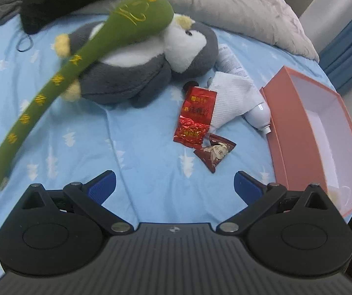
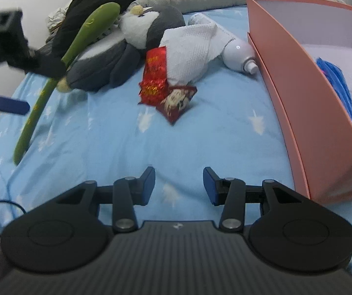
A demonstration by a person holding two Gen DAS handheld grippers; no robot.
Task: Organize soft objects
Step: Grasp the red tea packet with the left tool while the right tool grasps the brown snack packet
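1. Soft objects lie scattered on a bed with a light blue sheet (image 1: 131, 147) printed with small white shapes.
2. A grey and white plush penguin (image 1: 151, 59) rests on its back near the far side of the sheet, just in front of a black garment (image 1: 77, 2) and a grey quilt (image 1: 237, 7).
3. A long green plush stick (image 1: 60, 78) with yellow embroidery lies across the penguin, its thick end over the penguin's chest and its thin end trailing toward the left edge of the bed.
4. A folded white cloth (image 1: 232, 98) lies right of the penguin, draped partly over a white bottle (image 1: 259, 118) whose neck points at the pink box (image 1: 293, 132).
5. A red foil packet (image 1: 195, 115) touches the cloth's left edge; a darker red triangular packet (image 1: 215, 154) sits just below it, overlapping its corner.
6. The pink box stands open at the right edge of the bed; the right wrist view shows something blue (image 2: 335, 86) inside it.
7. The left tool (image 1: 174, 186) hangs over bare sheet with its blue pads wide apart and nothing between them.
8. The right tool (image 2: 179, 186) also hangs above bare sheet, beside the box, jaws parted partway and gripping nothing.
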